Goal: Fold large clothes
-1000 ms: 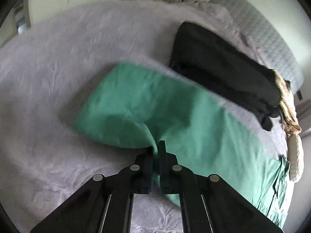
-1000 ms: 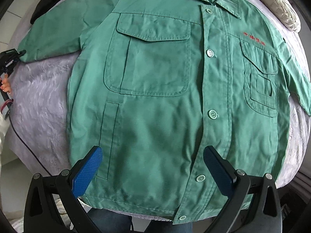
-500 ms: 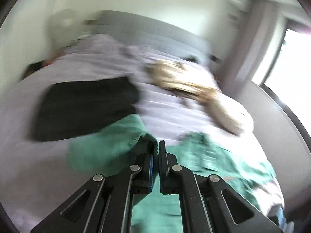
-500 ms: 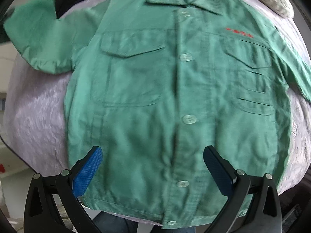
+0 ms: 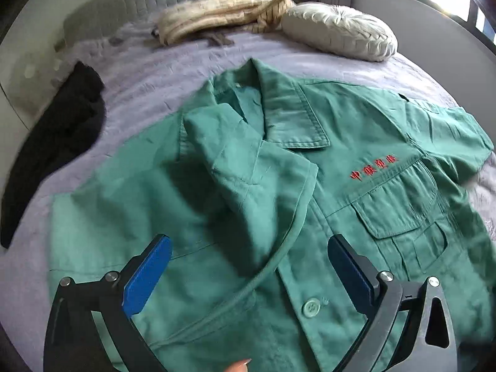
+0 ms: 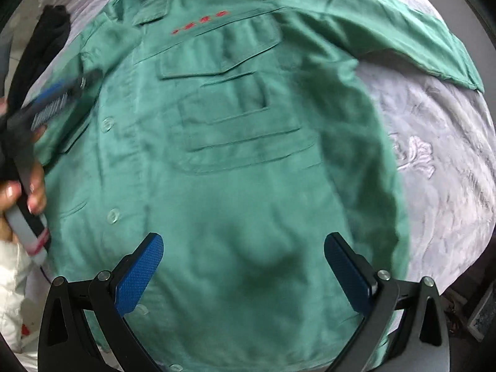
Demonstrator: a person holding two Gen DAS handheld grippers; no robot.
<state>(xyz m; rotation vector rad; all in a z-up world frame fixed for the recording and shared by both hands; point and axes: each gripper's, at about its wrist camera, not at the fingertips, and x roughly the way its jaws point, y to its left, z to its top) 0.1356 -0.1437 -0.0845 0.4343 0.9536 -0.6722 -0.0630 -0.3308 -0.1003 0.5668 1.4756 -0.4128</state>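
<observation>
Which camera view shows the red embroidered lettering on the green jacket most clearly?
The left wrist view: the red lettering on the green jacket is sharp, with separate characters visible above the chest pocket. In the right wrist view it is a blurred red streak.

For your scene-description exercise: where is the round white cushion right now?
In the left wrist view the round white cushion lies at the upper right on the purple bedspread, beyond the green jacket's collar, beside the beige folded fabric.

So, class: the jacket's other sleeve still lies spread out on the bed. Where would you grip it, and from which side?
Take the outstretched sleeve at its cuff end, coming down from above with the open right gripper. The cuff lies flat on the bedcover, clear of the jacket body, so its free edge is pinchable.
</observation>
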